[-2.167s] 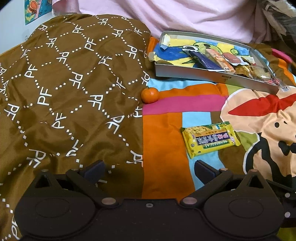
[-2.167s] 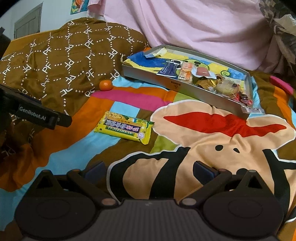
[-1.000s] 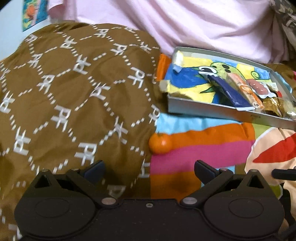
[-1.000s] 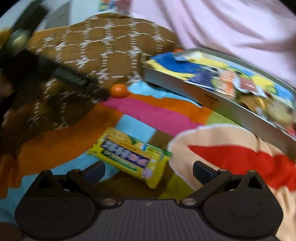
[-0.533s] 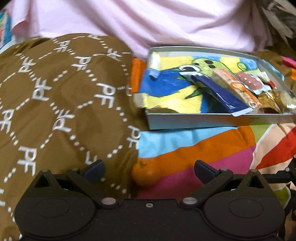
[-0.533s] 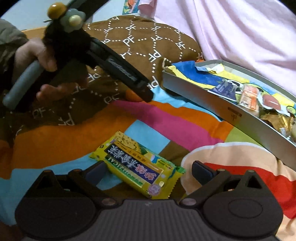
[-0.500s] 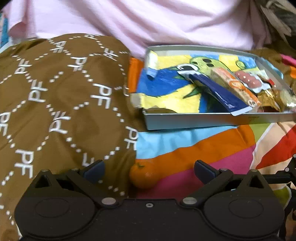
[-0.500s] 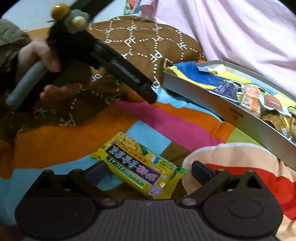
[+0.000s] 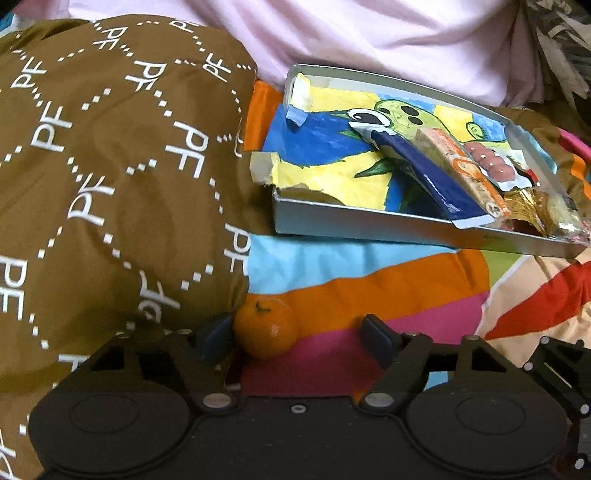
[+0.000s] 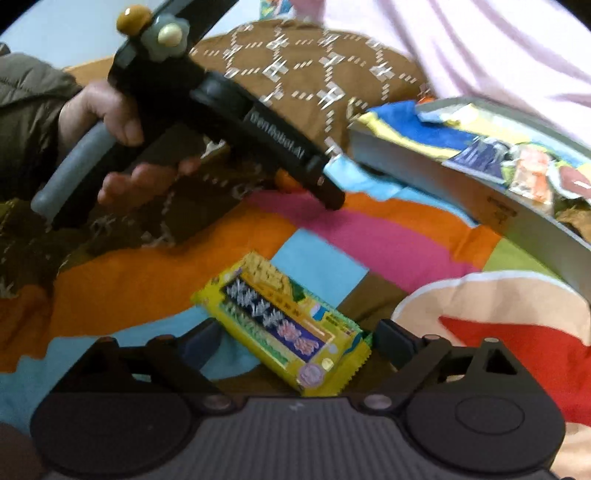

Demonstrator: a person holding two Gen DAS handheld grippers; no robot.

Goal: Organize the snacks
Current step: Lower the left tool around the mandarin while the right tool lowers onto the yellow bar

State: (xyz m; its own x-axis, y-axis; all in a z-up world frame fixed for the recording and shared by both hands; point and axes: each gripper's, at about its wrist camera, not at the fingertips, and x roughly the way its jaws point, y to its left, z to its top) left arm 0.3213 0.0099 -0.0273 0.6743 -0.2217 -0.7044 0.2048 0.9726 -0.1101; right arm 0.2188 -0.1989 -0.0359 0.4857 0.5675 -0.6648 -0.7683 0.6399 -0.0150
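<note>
A small orange mandarin (image 9: 265, 328) lies on the colourful bedspread between the open fingers of my left gripper (image 9: 297, 338), touching the left fingertip (image 9: 216, 334). A yellow snack bar packet (image 10: 286, 326) lies between the open fingers of my right gripper (image 10: 295, 341). A grey tray (image 9: 369, 221) with several wrapped snacks stands behind; it also shows in the right wrist view (image 10: 461, 190). The left gripper body (image 10: 258, 136) shows there, held by a hand, hiding most of the mandarin.
A brown patterned quilt (image 9: 110, 166) bulges at the left, right beside the mandarin. A pink sheet (image 9: 369, 33) lies behind the tray. The striped bedspread (image 10: 369, 236) spreads between packet and tray.
My left gripper has moved forward so the mandarin now sits between its fingers, which have closed somewhat. My right gripper has moved closer over the yellow packet.
</note>
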